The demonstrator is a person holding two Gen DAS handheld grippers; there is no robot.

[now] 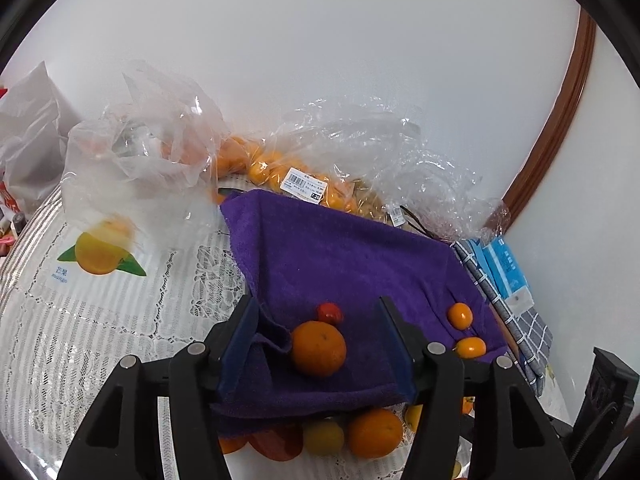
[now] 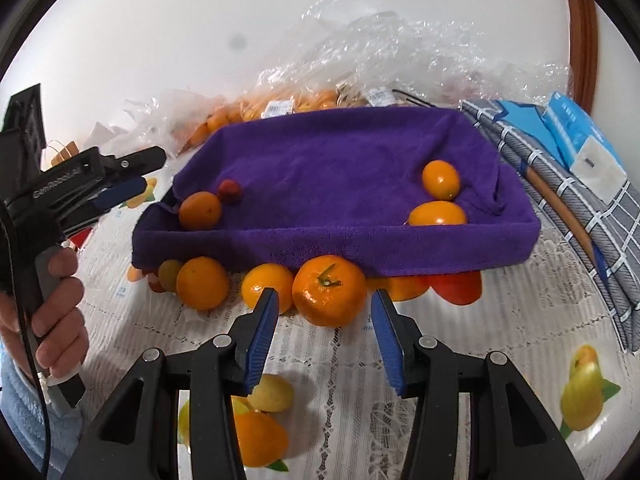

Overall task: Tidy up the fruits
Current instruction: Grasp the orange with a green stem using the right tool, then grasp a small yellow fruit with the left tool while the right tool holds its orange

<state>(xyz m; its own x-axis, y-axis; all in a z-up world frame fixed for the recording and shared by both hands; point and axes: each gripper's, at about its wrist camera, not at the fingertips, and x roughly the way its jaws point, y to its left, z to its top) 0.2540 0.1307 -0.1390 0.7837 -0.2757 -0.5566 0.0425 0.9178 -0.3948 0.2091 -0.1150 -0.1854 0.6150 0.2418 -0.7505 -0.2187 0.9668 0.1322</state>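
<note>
While the right tool [image 2: 324, 312] is hanging wide open and empty around the orange [image 2: 329, 291] on the table [image 2: 460, 360] beside the purple tray [image 2: 340, 248], a squeeze could be rolling it away.

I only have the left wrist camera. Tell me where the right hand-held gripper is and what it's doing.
Observer: The right hand-held gripper is open, low over the tablecloth, with its fingers flanking a stemmed mandarin in front of the purple towel.
Operator: Count the fruit along that front edge.
Observer: At least six peek out, with a red fruit at the right end.
Operator: Check the mandarin is free of the towel.
Observer: Its front is clear. Its back sits tucked under the towel's edge.
</note>
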